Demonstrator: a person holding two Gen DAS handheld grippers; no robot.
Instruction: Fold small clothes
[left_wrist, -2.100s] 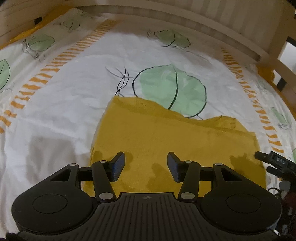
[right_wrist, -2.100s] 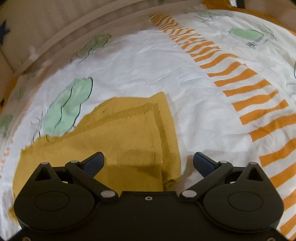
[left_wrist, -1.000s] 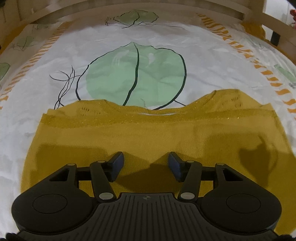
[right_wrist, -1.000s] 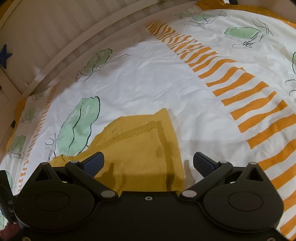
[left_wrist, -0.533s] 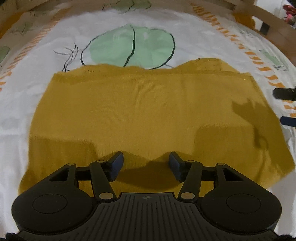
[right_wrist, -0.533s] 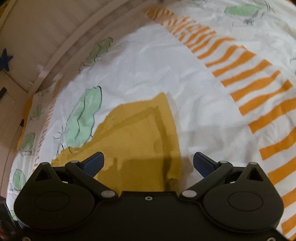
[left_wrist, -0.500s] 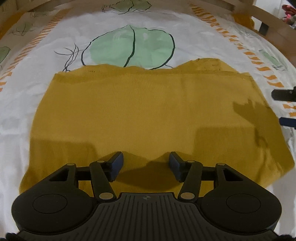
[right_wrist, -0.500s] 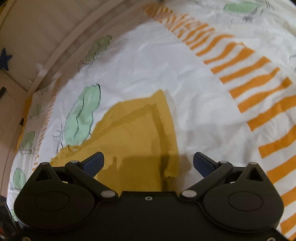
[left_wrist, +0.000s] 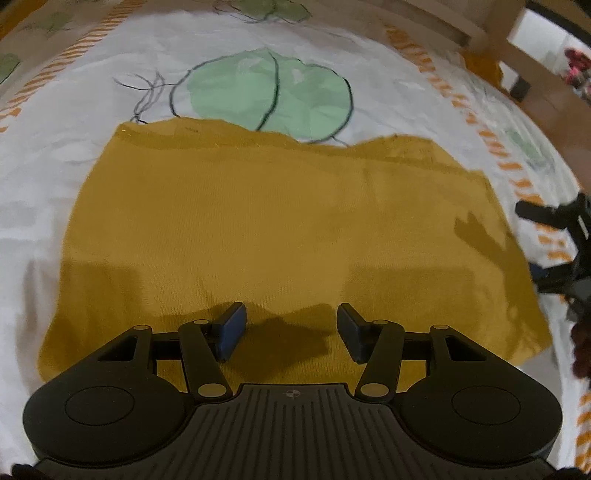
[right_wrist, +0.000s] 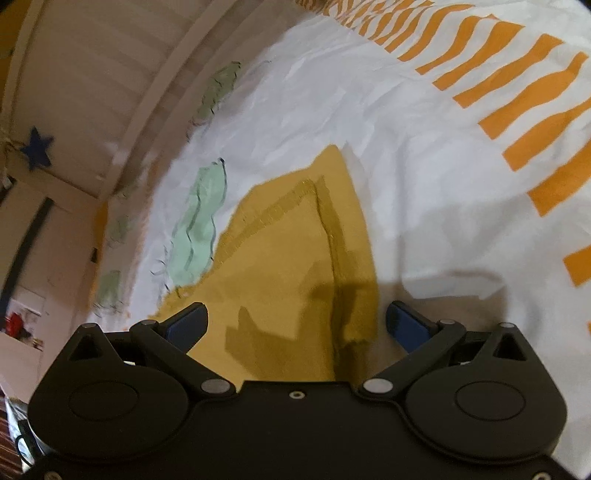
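Broadly, a sheet (left_wrist: 92, 177) carries the knit (left_wrist: 280, 229), lying flat, partly folded. Left claw (left_wrist: 290, 330) gapes empty above its near edge; right claw (right_wrist: 295, 325), wider, straddles the side hem. Shallow pinches might drag layers apart.

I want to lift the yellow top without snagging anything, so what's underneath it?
The yellow top lies flat on a white bedsheet, covering the lower edge of a printed green leaf. Anything else beneath it is hidden.

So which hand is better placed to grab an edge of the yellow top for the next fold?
Probably the right: its tongs straddle the yellow top's side edge. The left tongs hang over the middle, away from any edge.
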